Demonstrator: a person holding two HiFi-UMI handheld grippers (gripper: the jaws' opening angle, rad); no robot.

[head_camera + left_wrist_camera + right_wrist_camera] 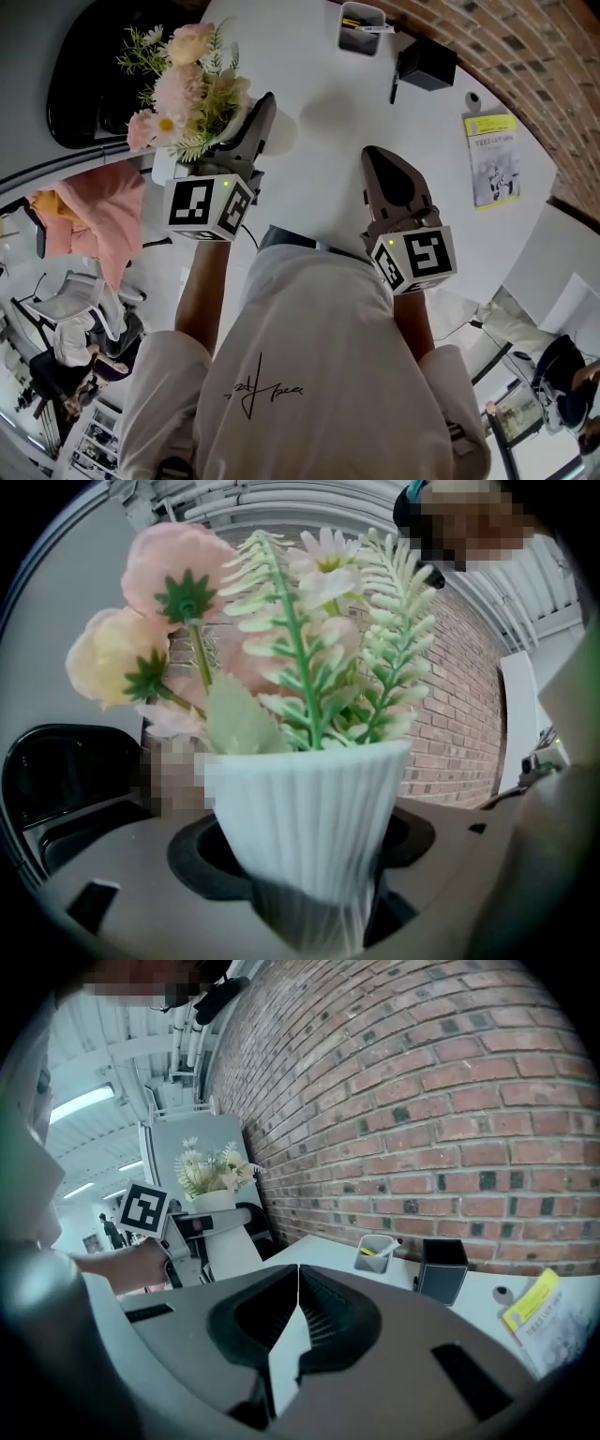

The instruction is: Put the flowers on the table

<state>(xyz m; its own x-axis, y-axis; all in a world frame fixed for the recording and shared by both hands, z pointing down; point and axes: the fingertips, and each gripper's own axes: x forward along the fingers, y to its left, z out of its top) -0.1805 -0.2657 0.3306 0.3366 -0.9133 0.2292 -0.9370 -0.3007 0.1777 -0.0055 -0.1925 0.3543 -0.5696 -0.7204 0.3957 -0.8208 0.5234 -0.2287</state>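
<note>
A white ribbed pot (305,827) of pink and cream artificial flowers (281,621) stands upright between the jaws of my left gripper (314,892), which is shut on the pot's lower part. In the head view the flowers (187,84) and left gripper (220,131) hang at the near left edge of the white table (319,94). My right gripper (380,159) is over the table to the right, jaws shut together with nothing in them (298,1279). From the right gripper view the held pot (211,1202) shows off to the left.
At the table's far side stand a grey pen cup (361,26) and a black box (427,64); a yellow leaflet (492,155) lies at the right. A black chair (84,75) and a pink cloth (89,211) are left of the table. A brick wall (450,1101) runs behind.
</note>
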